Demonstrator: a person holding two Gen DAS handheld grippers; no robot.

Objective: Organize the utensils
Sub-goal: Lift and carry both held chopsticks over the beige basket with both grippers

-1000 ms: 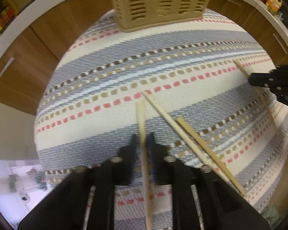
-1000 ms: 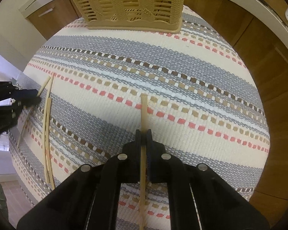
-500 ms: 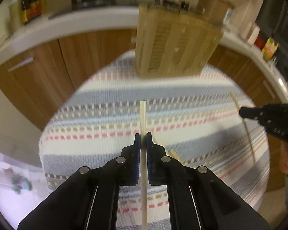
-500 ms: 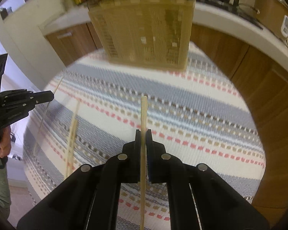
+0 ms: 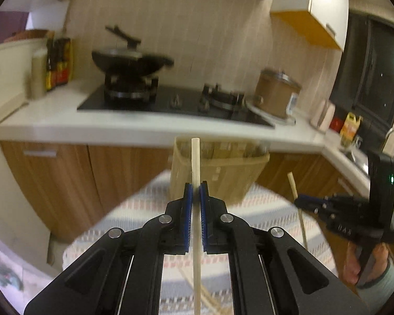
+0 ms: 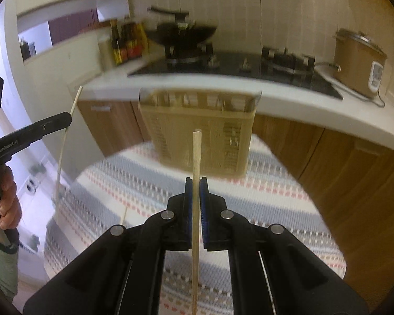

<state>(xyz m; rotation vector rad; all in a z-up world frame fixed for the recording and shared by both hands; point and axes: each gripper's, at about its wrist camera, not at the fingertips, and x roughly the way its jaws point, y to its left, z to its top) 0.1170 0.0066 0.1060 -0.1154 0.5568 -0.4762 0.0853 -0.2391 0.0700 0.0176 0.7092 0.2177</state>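
The left gripper [image 5: 196, 183] pinches a pale round chopstick [image 5: 195, 157] upright above the striped tabletop [image 5: 144, 204], in front of the tan slotted basket [image 5: 231, 173]. The right gripper [image 6: 196, 181] pinches a squarer wooden chopstick [image 6: 196, 152]. Only the left view shows loose chopsticks [image 5: 210, 299] lying on the cloth below.

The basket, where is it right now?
The basket stands at the table's far edge, dead ahead in the right wrist view, just beyond the tip of the chopstick in the right gripper.
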